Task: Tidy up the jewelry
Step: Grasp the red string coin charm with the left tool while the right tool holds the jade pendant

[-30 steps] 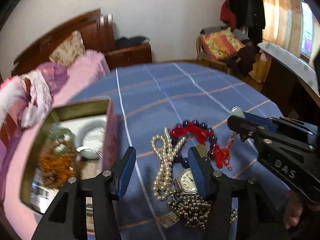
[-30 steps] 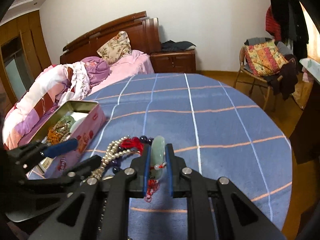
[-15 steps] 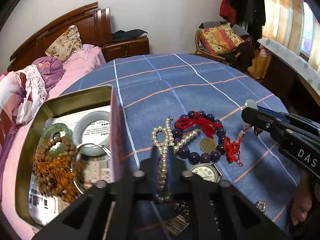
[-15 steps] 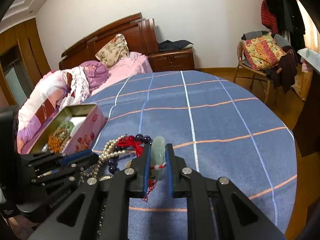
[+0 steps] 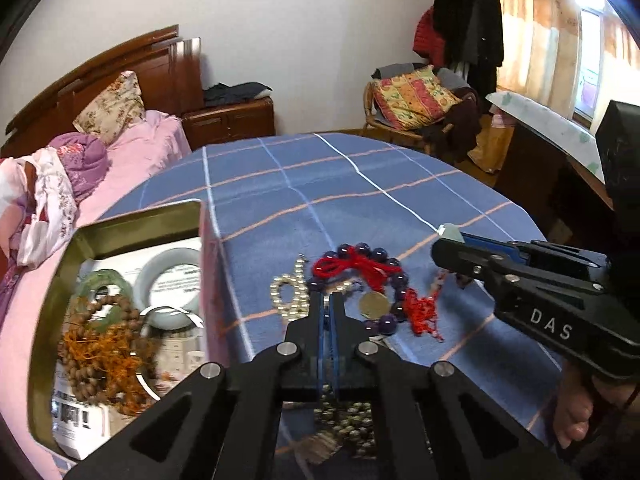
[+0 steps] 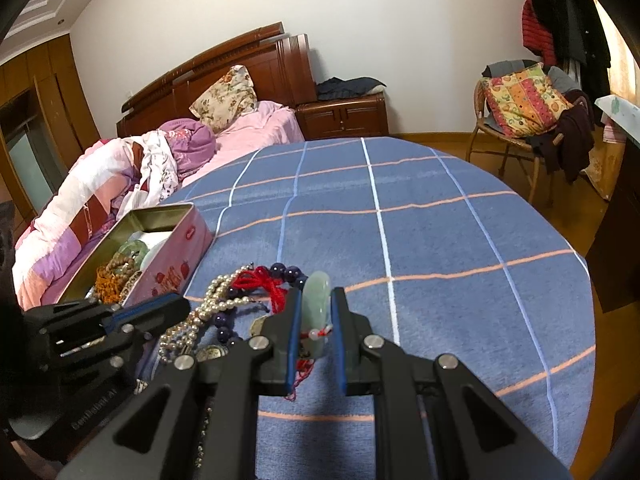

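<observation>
My left gripper (image 5: 329, 300) is shut on the pearl necklace (image 5: 289, 294), whose strand runs between the blue pads; it also shows in the right wrist view (image 6: 208, 308). My right gripper (image 6: 316, 300) is shut on a pale green jade pendant (image 6: 316, 308) with a red cord, held just above the table. A purple bead bracelet with red cord (image 5: 360, 272), a gold coin (image 5: 374, 306) and a dark bead chain (image 5: 348, 424) lie on the blue checked cloth. An open pink tin (image 5: 120, 220) at the left holds a jade bangle, wooden beads and rings.
The round table (image 6: 440, 220) has bare blue cloth to the far side and right. A bed (image 6: 160, 160) stands behind the tin at the left. A chair with a patterned cushion (image 6: 520, 100) stands at the back right.
My left gripper closed on the pearl necklace and has begun drawing it up. My right gripper kept its hold on the jade pendant and barely moved.
</observation>
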`<state>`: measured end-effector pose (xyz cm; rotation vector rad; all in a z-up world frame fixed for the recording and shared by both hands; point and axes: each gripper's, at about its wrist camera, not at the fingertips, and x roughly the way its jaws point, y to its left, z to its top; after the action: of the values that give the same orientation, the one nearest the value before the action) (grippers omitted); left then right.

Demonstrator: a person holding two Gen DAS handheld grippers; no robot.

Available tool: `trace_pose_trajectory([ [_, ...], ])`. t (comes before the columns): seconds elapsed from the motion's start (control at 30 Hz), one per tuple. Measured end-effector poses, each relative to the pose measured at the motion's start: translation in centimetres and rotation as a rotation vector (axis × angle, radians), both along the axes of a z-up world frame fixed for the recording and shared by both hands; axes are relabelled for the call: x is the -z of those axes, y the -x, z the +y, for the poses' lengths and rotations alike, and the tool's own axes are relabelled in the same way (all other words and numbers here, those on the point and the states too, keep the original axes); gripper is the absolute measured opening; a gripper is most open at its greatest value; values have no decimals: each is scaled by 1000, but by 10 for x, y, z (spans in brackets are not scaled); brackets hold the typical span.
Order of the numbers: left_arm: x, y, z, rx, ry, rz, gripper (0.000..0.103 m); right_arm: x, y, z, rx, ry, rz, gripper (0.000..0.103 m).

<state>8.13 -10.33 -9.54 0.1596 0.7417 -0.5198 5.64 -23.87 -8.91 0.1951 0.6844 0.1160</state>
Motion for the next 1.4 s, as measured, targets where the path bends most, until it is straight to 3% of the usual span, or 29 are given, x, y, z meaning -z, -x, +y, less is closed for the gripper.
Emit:
trace_pose_trajectory([
  [0.2,11,-17,-4,-9,-16,101,8,2,0,0,-10,-12,2,17],
  [0.47,6,-13,4,-10,24,75,13,2,1,-2,-15,-22,4,17],
  [0.53,4,-11,5,-21,22,55,28,3,1,-1,-17,-18,6,17],
  [0.57,4,-10,6,-24,19,50,57,3,1,-1,-18,-17,6,17],
  [0.6,1,-7,6,-30,21,22,68,2,1,-1,-18,-17,5,17],
  [0.63,-1,-5,6,-36,21,4,71,2,1,0,-18,-17,5,17],
  [0.77,2,-7,4,-30,9,23,72,2,1,0,-19,-16,5,17],
  [1.07,-3,-7,-18,19,-51,-24,67,0,3,-3,-7,-17,-12,18],
  [1.17,-4,-13,-31,44,-117,-62,68,-1,4,-11,26,-34,-19,18],
  [1.3,7,-32,-31,52,-82,18,68,1,2,-15,51,-51,2,18],
  [1.4,9,-38,-33,45,-61,33,68,2,0,-20,61,-76,7,18],
])
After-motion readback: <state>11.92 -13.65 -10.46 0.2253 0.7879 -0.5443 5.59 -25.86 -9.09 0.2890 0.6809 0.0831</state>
